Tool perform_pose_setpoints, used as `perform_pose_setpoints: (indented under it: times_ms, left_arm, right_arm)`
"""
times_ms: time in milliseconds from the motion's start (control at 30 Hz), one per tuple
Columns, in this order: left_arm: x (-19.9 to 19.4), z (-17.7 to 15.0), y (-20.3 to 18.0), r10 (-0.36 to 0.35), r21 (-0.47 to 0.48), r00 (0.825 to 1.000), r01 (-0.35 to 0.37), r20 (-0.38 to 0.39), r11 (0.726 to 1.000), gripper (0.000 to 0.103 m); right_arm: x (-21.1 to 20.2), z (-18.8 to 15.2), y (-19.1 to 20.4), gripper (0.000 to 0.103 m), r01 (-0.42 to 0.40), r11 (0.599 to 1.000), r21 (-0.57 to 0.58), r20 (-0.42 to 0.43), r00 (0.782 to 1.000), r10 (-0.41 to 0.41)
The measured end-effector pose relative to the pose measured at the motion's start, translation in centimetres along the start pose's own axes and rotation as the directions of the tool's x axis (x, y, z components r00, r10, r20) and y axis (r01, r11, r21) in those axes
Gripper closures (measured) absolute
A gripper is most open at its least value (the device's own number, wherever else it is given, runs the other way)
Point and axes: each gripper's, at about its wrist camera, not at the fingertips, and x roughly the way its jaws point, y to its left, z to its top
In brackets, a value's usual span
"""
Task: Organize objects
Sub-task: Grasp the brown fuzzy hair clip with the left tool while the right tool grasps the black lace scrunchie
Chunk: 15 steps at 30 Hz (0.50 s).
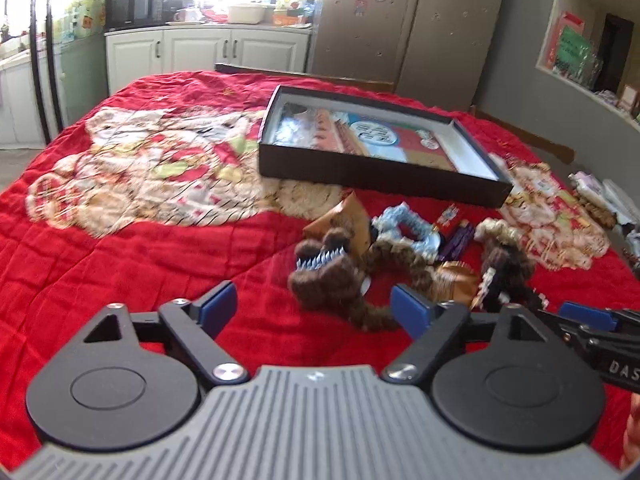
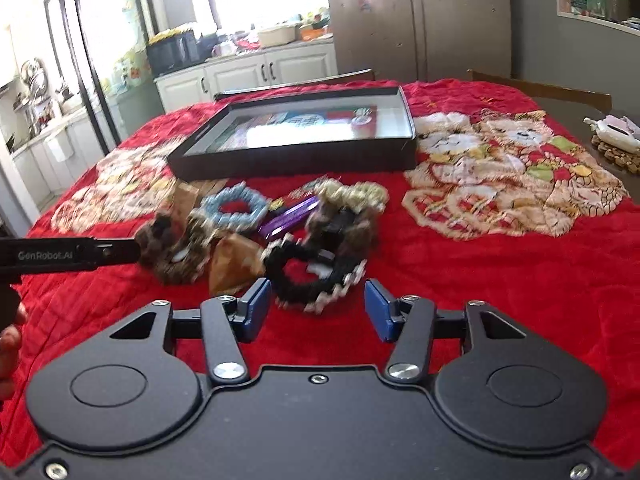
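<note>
A pile of hair scrunchies and small packets lies on the red quilted cloth (image 1: 120, 248). It holds a brown scrunchie (image 1: 328, 276), a light blue one (image 1: 404, 228) (image 2: 234, 208), a black one with a white edge (image 2: 316, 276), a gold one (image 2: 352, 196), a purple wrapper (image 2: 288, 216) and brown paper packets (image 2: 230, 260). An open black box (image 1: 376, 176) (image 2: 296, 160) with a colourful lining sits behind the pile. My left gripper (image 1: 316, 308) is open just before the brown scrunchie. My right gripper (image 2: 318, 310) is open just before the black scrunchie. Both are empty.
The cloth's bear print spreads left in the left wrist view and right (image 2: 512, 176) in the right wrist view. Small items (image 2: 616, 140) lie at the table's right edge. White cabinets (image 1: 200, 52) and a fridge (image 1: 408, 28) stand behind.
</note>
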Motion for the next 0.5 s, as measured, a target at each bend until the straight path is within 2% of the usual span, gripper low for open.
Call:
perform_pose_setpoints:
  times_ms: [133,333,500]
  left_arm:
    - [1.1,0.7,0.2,-0.042,-0.005,0.999,0.042,-0.014,0.999,0.026]
    - [3.2,1.2,0.6,-0.036,-0.006,0.998,0.036,-0.046,0.999,0.034]
    - [4.2,1.1,1.0,-0.067,-0.029,0.995,0.065,-0.07,0.997,0.042]
  right_arm:
    - [1.4,0.7,-0.8,0.059,0.024,0.999,0.024,0.001,1.0,-0.024]
    - [3.3,0.7,-1.5,0.064,0.035,0.998,0.048,-0.03,0.999,-0.034]
    - [4.1,0.3,-1.2,0.068,0.034,0.999,0.03,-0.049,0.998,-0.033]
